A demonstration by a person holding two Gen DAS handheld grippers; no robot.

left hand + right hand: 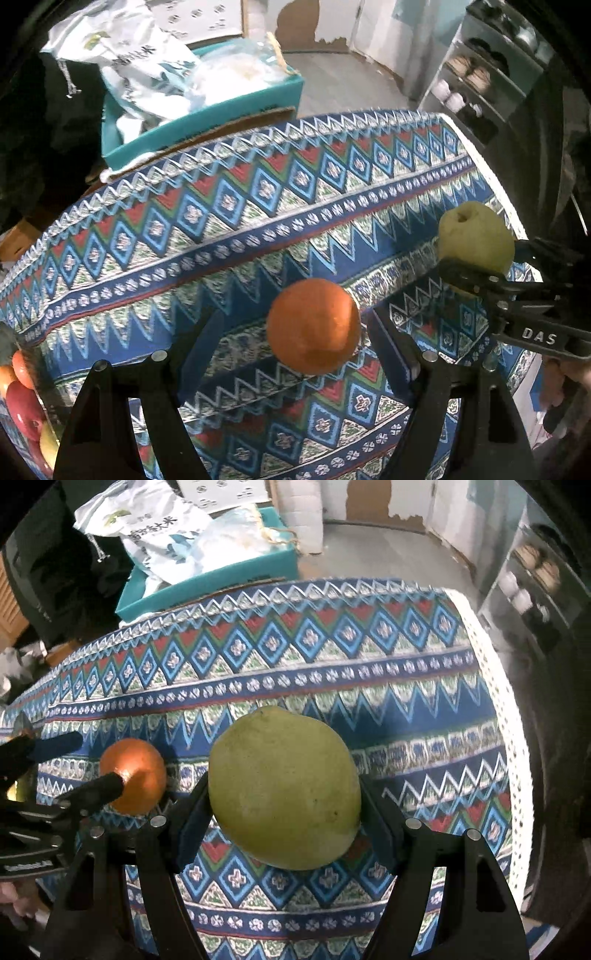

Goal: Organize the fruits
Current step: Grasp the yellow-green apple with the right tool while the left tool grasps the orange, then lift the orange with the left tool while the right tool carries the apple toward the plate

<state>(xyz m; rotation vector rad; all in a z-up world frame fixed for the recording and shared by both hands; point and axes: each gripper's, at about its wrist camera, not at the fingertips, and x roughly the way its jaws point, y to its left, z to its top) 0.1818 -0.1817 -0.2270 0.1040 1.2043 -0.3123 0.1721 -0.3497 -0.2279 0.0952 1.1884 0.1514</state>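
An orange [313,326] rests on the patterned tablecloth [221,221]. My left gripper [295,317] hangs open above it. The orange shows between the blue pads, with a clear gap on the left side. The right wrist view has that orange [140,775] just past the left gripper [101,760]. My right gripper [285,779] is shut on a yellow-green fruit [284,790], and both pads press its sides. In the left wrist view the same green fruit [476,236] is held above the cloth at the right by the right gripper [480,258].
Several red, orange and yellow fruits [22,398] are piled at the lower left edge. A teal box [207,110] stuffed with bags stands behind the table. A shelf with shoes [472,85] is at the far right. The table's white lace edge [509,738] runs down the right.
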